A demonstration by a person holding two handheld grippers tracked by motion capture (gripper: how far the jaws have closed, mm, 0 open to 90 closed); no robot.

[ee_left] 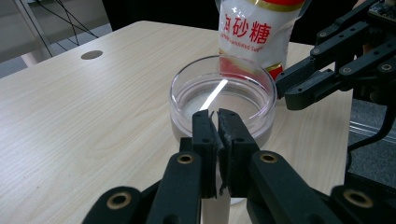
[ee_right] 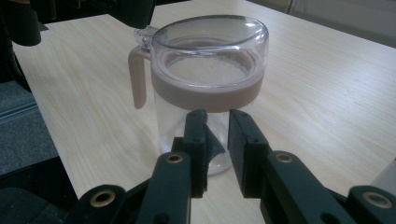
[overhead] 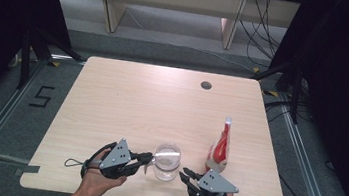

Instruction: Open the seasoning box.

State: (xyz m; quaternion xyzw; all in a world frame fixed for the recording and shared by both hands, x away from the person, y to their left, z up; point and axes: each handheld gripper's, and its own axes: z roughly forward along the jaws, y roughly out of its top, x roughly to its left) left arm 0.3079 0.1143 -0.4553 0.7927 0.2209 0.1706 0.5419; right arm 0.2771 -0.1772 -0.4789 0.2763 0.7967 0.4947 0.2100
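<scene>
My left gripper (overhead: 144, 158) has its jaws pinched on the handle of the clear jar (overhead: 166, 161) near the table's (overhead: 127, 97) front edge. Just right, my right gripper (overhead: 188, 175) hovers slightly parted, empty. Behind it stands a sugar bag (ee_left: 254, 32) printed "白砂糖".

On your light wood table (overhead: 126, 102), your left gripper (overhead: 146, 159) meets a clear jar (overhead: 166, 161), apparently at its handle. Your right gripper (overhead: 187, 174) points toward it from just beside. A red-and-white bag (overhead: 220, 146) stands behind.
</scene>
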